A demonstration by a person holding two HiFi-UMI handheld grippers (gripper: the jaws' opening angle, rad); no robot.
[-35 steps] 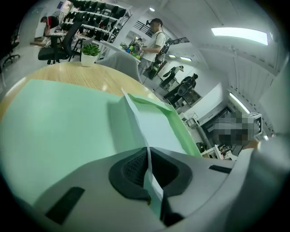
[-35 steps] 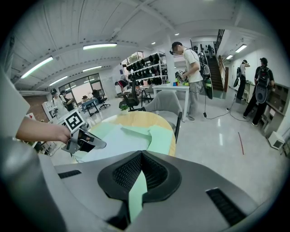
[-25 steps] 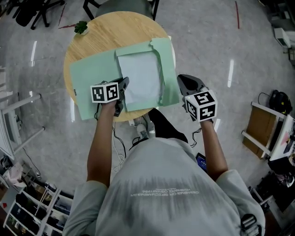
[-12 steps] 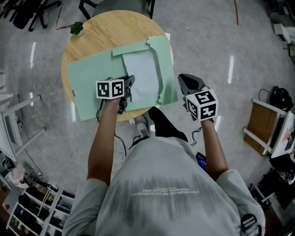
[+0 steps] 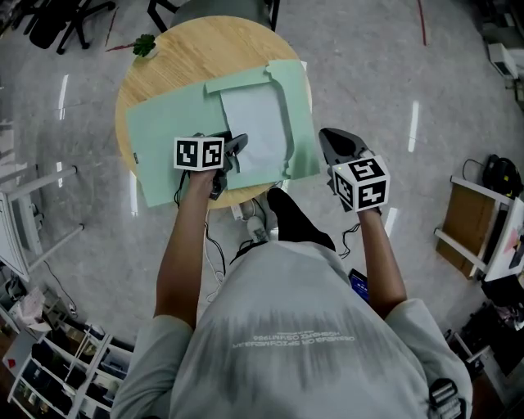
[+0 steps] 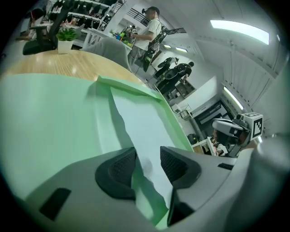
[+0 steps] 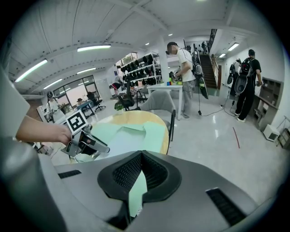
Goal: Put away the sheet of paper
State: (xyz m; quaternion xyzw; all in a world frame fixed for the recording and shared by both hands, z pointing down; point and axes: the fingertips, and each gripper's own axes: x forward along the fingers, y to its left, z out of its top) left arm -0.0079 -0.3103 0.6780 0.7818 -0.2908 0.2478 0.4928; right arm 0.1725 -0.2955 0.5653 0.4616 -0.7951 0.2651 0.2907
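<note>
Round wooden bench (image 5: 176, 57) stands on glossy grey floor (image 5: 368, 82). Black office chairs (image 5: 61, 20) just beyond bench's far-left edge. Open shelving (image 5: 41, 364) well off its near-left side; strip lights (image 7: 94, 47) overhead.

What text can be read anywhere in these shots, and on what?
Nothing is legible enough to quote.
On the shirt back print: two lines, upside down, too blurred to read.
The dark tag at the green folder left edge: too small to read.
The cubes on the left claw and right claw: square markers only, no letters or numbers.
</note>
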